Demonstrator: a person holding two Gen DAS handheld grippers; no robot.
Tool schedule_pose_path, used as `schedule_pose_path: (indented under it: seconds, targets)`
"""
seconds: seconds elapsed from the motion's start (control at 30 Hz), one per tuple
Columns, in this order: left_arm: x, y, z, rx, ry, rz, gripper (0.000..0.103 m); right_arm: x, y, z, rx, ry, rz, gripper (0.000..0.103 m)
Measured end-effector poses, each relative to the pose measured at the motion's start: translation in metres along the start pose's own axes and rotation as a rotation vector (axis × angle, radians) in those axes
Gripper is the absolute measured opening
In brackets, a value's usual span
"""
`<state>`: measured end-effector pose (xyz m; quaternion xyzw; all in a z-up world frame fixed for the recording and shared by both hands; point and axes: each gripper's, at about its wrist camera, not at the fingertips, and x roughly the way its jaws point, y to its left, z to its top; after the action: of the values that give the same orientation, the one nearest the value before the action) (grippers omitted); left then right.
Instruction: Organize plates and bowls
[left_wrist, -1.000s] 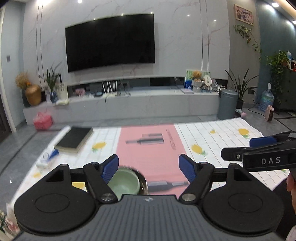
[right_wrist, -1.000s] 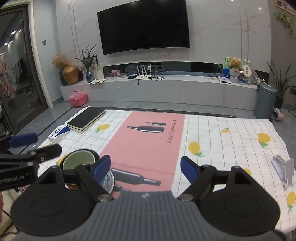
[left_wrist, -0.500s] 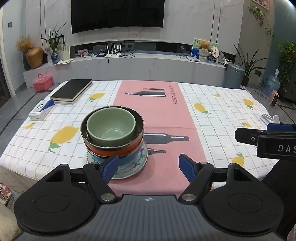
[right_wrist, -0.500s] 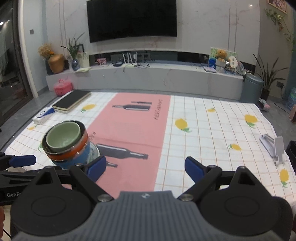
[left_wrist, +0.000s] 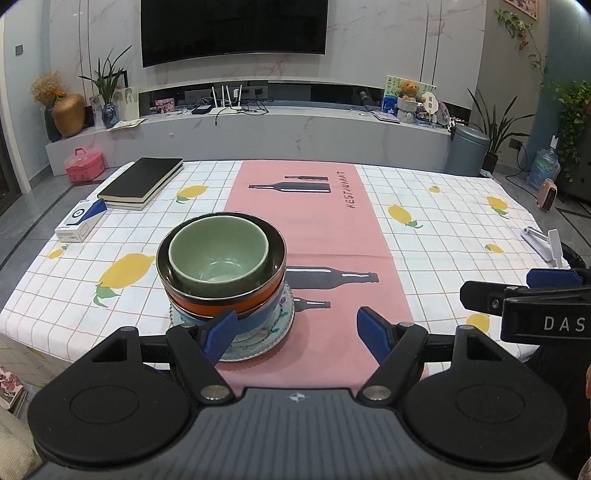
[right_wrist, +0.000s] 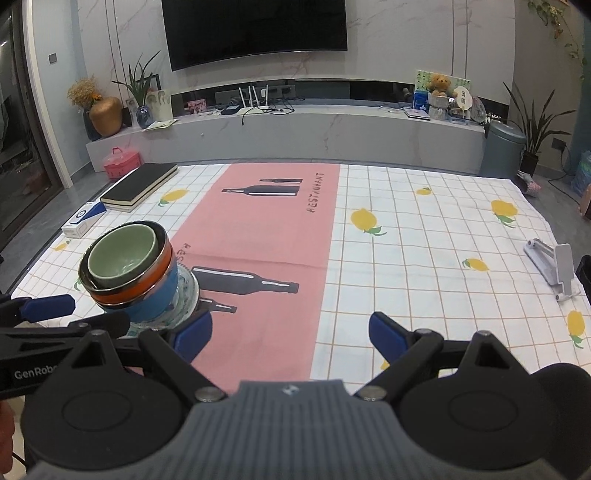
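A stack of dishes stands on the tablecloth near the front edge. On top is a pale green bowl, nested in a steel-rimmed orange bowl. Under these come a blue bowl and a patterned glass plate. My left gripper is open just in front of the stack, its left finger overlapping the plate's near rim in the picture. My right gripper hangs open over the pink runner, to the right of the stack. Neither gripper has anything between its fingers.
A black book and a small white and blue box lie at the table's back left. A white phone stand sits near the right edge. The table's front edge runs just below both grippers. A TV bench stands beyond.
Both grippers have sunk and tipped downward, so the table and the whole stack now fill the views. The fingers of both stay spread as before.
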<state>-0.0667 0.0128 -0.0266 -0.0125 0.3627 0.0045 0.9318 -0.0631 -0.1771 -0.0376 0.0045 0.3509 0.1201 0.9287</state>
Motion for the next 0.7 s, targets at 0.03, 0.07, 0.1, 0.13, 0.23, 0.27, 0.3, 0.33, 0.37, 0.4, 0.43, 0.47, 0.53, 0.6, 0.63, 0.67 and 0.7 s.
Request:
schedule_pose_path:
  seconds: [0.03, 0.07, 0.1, 0.13, 0.23, 0.27, 0.3, 0.33, 0.37, 0.4, 0.43, 0.47, 0.53, 0.6, 0.63, 0.67, 0.7]
  targets:
    - [0.0001, 0.0003, 0.0000, -0.001, 0.000, 0.000, 0.087, 0.0008, -0.0006, 0.0012, 0.000, 0.002, 0.000, 0.090]
    - [-0.0002, 0.0008, -0.0001, -0.003, 0.000, -0.001, 0.087, 0.0007, -0.0004, 0.0010, -0.001, 0.002, 0.001, 0.090]
    - [-0.0005, 0.0009, 0.0000, -0.004, 0.001, -0.002, 0.087, 0.0004, -0.0003, 0.0012, -0.002, 0.001, 0.002, 0.090]
    - [-0.0002, 0.0008, 0.0000, -0.002, 0.000, 0.000, 0.087, -0.0004, -0.0004, 0.0019, -0.003, 0.000, 0.002, 0.090]
    - [-0.0008, 0.0022, -0.0003, 0.000, -0.004, -0.003, 0.087, -0.0005, -0.0013, 0.0034, -0.004, -0.001, 0.000, 0.090]
    - [-0.0015, 0.0019, -0.0004, 0.000, -0.006, -0.002, 0.087, -0.0006, -0.0012, 0.0035, -0.003, -0.001, -0.001, 0.090]
    - [-0.0019, 0.0017, -0.0002, 0.001, -0.008, -0.002, 0.087, -0.0011, -0.0011, 0.0036, -0.003, -0.002, -0.001, 0.090]
    - [-0.0022, 0.0014, -0.0002, 0.002, -0.009, -0.002, 0.087, -0.0016, -0.0007, 0.0036, -0.004, -0.003, 0.000, 0.090]
    - [-0.0025, 0.0011, -0.0001, 0.003, -0.010, -0.001, 0.087, -0.0021, -0.0004, 0.0036, -0.005, -0.004, 0.000, 0.090]
    - [-0.0028, 0.0008, 0.0001, 0.003, -0.010, -0.001, 0.087, -0.0026, -0.0001, 0.0038, -0.006, -0.005, 0.000, 0.090]
    - [-0.0032, 0.0007, 0.0000, 0.003, -0.010, -0.001, 0.087, -0.0029, 0.0001, 0.0035, -0.007, -0.006, 0.001, 0.090]
    - [-0.0029, 0.0009, 0.0002, 0.002, -0.010, -0.001, 0.087, -0.0032, 0.0002, 0.0037, -0.008, -0.007, 0.001, 0.090]
    - [-0.0033, 0.0008, 0.0002, 0.001, -0.011, -0.001, 0.087, -0.0037, 0.0007, 0.0039, -0.008, -0.009, 0.001, 0.090]
    - [-0.0031, 0.0009, 0.0003, 0.002, -0.010, -0.001, 0.087, -0.0041, 0.0002, 0.0035, -0.008, -0.011, 0.002, 0.090]
    - [-0.0030, 0.0010, 0.0002, 0.003, -0.010, -0.001, 0.087, -0.0042, 0.0002, 0.0034, -0.009, -0.011, 0.001, 0.090]
    - [-0.0034, 0.0008, 0.0002, 0.003, -0.011, -0.001, 0.087, -0.0042, 0.0001, 0.0036, -0.009, -0.012, 0.002, 0.090]
    - [-0.0032, 0.0010, 0.0002, 0.003, -0.011, 0.000, 0.087, -0.0043, 0.0001, 0.0036, -0.009, -0.012, 0.002, 0.090]
